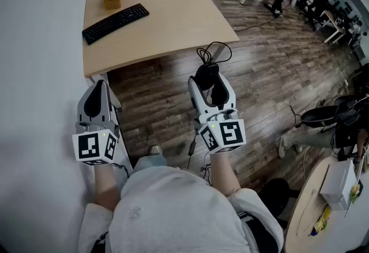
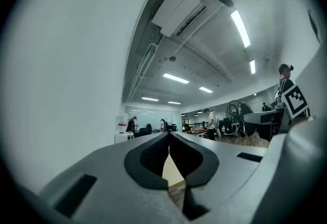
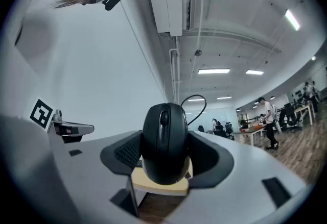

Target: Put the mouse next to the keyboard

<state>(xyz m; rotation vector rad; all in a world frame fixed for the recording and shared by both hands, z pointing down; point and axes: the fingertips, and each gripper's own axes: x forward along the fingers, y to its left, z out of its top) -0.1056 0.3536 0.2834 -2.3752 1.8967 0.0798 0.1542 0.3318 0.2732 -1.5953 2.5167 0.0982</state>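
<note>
Two sets of jaws: right gripper (image 1: 209, 75) clamps the black mouse (image 3: 164, 141), left gripper (image 1: 102, 85) closed, empty.

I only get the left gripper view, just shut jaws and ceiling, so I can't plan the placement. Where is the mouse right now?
Observer: The right gripper is clamped on the black mouse, held over the floor short of the table.
Operator: And where is the keyboard?
Observer: The keyboard lies at an angle on the table's left part, ahead of both grippers, with bare tabletop to its right.
</note>
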